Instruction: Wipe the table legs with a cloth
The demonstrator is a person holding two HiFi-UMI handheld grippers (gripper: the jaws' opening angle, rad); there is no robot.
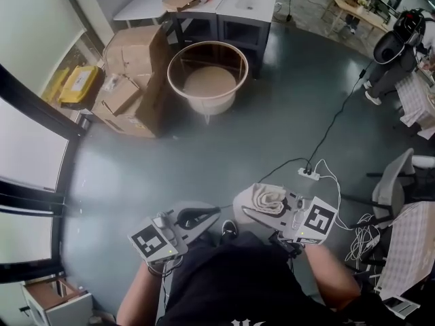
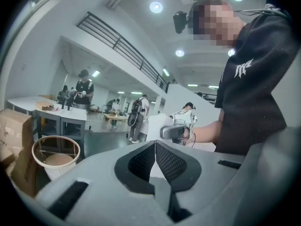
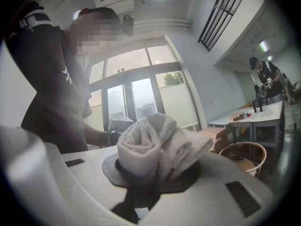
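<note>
Both grippers are held over a grey floor (image 1: 272, 114), well apart from the round table (image 1: 207, 48).

Cardboard boxes (image 1: 132, 80) stand just left of the table, and white desks (image 1: 248, 2) stand beyond it. A power strip (image 1: 308, 174) lies on the floor. The left gripper (image 2: 155, 144) has its fingers (image 2: 140, 163) pressed together with nothing between them. The right gripper (image 1: 264, 210) has its fingers clamped on a bunched white cloth (image 3: 157, 142), which bulges above them.

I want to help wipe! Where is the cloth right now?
The cloth is bunched in the shut right claw, at the bottom of the head view, just right of the left claw.
</note>
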